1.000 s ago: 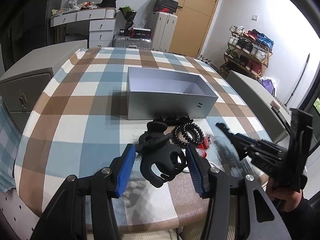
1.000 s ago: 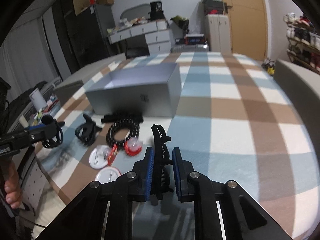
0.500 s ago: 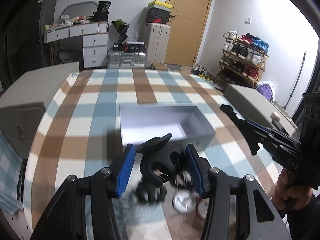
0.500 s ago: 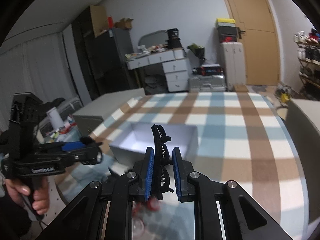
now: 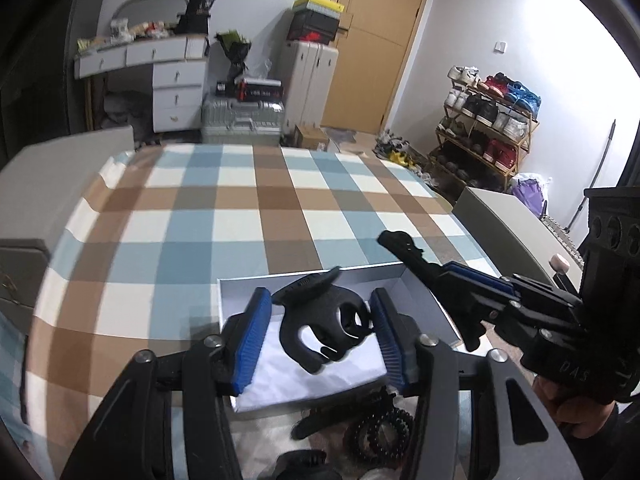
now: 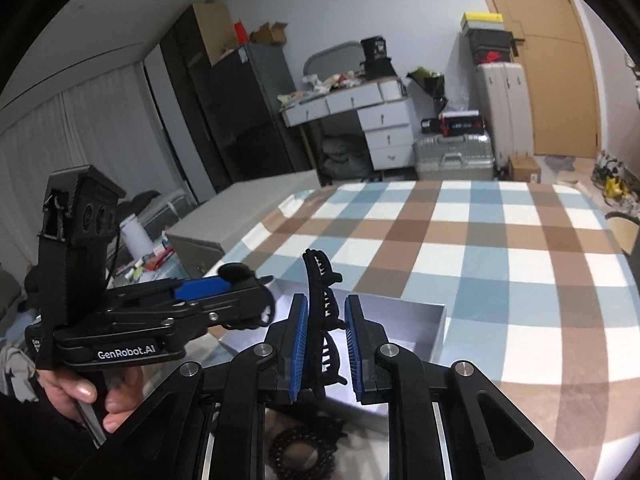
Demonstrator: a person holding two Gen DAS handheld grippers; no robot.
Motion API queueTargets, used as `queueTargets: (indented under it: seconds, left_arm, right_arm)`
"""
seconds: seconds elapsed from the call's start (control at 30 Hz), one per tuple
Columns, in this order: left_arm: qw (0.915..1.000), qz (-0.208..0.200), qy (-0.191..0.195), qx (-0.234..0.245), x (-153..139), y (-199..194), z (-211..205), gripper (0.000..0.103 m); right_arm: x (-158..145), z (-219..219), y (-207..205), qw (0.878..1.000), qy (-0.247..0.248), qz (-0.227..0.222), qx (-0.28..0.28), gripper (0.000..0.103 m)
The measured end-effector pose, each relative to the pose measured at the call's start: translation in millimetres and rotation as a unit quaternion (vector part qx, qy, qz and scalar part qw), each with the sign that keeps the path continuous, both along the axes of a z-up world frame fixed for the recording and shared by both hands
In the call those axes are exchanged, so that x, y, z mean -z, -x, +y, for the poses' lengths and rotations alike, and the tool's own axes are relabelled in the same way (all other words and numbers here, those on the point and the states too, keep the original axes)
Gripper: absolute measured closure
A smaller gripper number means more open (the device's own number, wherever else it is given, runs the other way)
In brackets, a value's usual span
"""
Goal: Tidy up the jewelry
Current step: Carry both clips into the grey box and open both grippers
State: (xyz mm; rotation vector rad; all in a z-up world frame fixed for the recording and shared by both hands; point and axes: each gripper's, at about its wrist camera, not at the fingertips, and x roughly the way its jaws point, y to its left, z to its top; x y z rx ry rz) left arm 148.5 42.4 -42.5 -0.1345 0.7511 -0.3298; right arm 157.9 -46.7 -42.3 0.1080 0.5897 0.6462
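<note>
My left gripper (image 5: 316, 334) is shut on a chunky black claw hair clip (image 5: 320, 320) and holds it above the open grey box (image 5: 304, 280). My right gripper (image 6: 326, 350) is shut on a slim black toothed hair clip (image 6: 322, 300), also held over the box (image 6: 400, 320). The right gripper shows in the left wrist view (image 5: 424, 276) at the right, over the box's right end. The left gripper shows in the right wrist view (image 6: 248, 296) at the left. A black bead bracelet (image 5: 378, 434) lies on the table in front of the box.
The checked tablecloth (image 5: 240, 208) covers the table beyond the box. Another black clip (image 5: 304, 466) lies by the bracelet near the table's front edge. Grey cabinets (image 5: 68, 152) stand beside the table on the left and right (image 5: 508, 216).
Both grippers have risen from the table and moved forward with their clips, from beside the pile of items to above the open box.
</note>
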Motion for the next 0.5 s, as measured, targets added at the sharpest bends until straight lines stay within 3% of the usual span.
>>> queueTargets:
  seconds: [0.5]
  left_arm:
    - [0.9991, 0.034, 0.018, 0.02, 16.2, -15.3, -4.4, 0.064]
  right_arm:
    - [32.6, 11.5, -27.3, 0.999, 0.014, 0.046, -0.019, 0.085]
